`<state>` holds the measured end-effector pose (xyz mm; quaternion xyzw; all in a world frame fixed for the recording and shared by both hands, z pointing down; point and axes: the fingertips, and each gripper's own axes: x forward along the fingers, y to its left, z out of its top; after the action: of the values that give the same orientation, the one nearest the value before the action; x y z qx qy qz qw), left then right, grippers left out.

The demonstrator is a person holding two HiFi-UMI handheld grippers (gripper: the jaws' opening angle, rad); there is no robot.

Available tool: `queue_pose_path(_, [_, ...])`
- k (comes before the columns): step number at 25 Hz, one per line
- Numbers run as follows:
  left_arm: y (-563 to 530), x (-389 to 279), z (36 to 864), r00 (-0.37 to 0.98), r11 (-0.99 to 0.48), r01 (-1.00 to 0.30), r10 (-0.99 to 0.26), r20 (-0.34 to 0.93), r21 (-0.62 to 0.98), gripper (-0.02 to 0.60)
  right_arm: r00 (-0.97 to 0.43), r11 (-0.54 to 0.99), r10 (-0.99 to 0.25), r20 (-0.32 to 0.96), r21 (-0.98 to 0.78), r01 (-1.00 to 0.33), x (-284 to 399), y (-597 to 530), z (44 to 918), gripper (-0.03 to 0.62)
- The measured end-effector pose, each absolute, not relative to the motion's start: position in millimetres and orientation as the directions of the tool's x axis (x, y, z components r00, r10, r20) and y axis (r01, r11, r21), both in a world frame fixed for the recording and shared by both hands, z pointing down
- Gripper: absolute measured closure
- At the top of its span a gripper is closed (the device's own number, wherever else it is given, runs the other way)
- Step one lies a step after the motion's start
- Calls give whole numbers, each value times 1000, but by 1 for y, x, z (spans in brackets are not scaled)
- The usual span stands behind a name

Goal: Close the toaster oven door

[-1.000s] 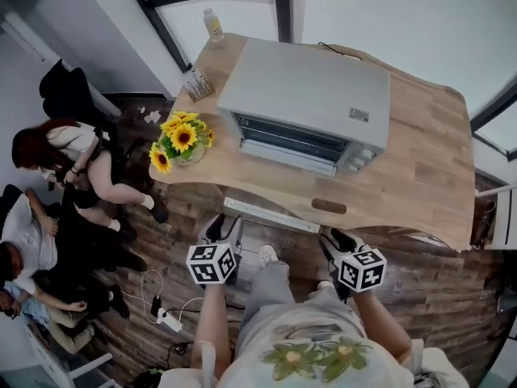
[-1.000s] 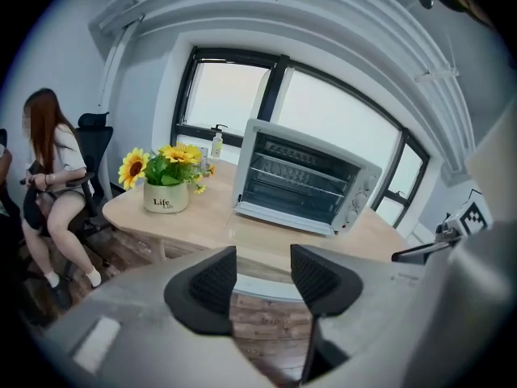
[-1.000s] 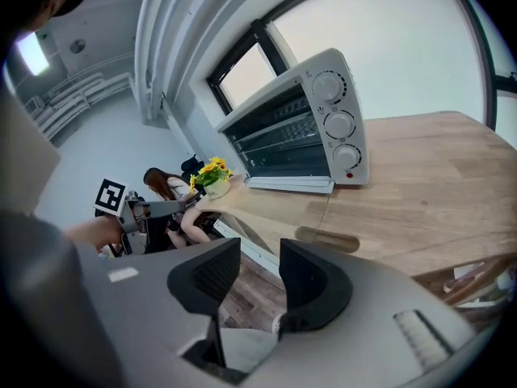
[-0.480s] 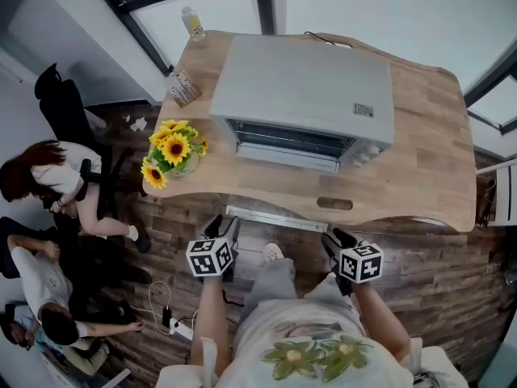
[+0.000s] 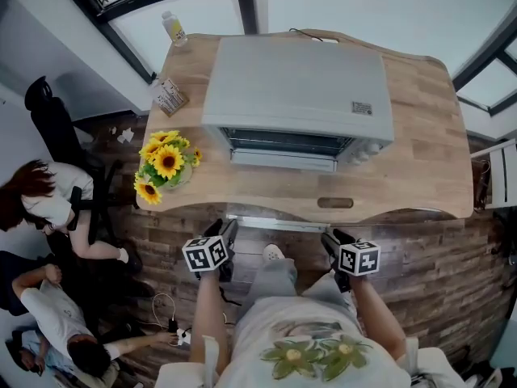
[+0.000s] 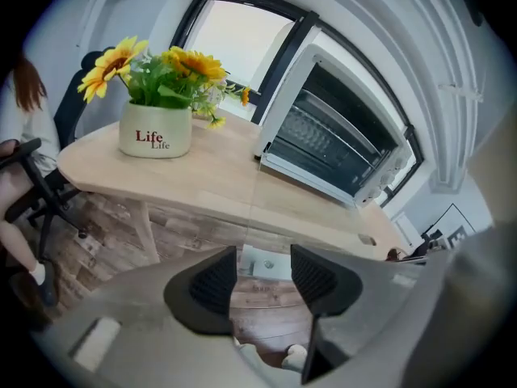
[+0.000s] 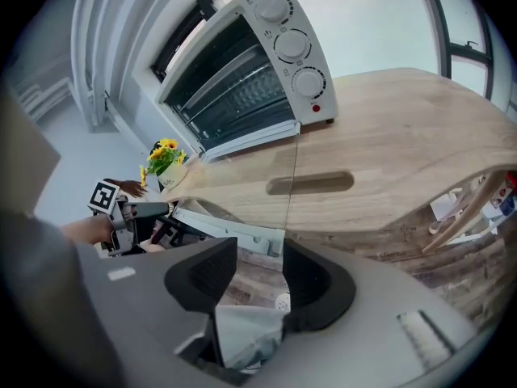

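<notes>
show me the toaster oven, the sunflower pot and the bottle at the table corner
toaster oven (image 5: 299, 83): head view, on its flat grey top
sunflower pot (image 6: 155, 132): left gripper view, on the white front wall
bottle (image 5: 172, 28): head view, on its body

the wooden table (image 5: 420, 160) carries a toaster oven (image 5: 299, 87) at its middle, a pot of sunflowers (image 5: 166, 164) at 8 o'clock, a small packet (image 5: 169, 97) at 9 and a bottle (image 5: 172, 27) at 10.

Counter (image 5: 420, 164) seen as pale matt wood with visible grain, oven (image 5: 299, 75) cased in smooth satin silver metal, pot (image 6: 155, 134) finished in glossy white glaze, floor (image 5: 432, 277) laid in dark, rough-looking wood planks, left claw (image 6: 263, 254) padded in matt black ribbed material
</notes>
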<state>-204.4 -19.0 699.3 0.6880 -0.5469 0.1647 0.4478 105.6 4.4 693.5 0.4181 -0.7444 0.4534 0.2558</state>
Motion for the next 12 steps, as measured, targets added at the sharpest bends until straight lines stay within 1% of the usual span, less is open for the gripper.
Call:
queue_pose_path(7, [-23,-205,719,433,23,-841,-570,698,541,373,-523,148,-398,754,-510,-848,103,-1,710,413])
queue_pose_path(10, [-24,-205,725,449,31,-828,-562,695,560,373,-536,126,-389,749,-533,-837,100,-3,717,413])
queue_pose_path(12, [-24,-207,728,452,33,-828,-553,700,560,373,-542,115,-379,750,-543,-832,98,-3,720,428])
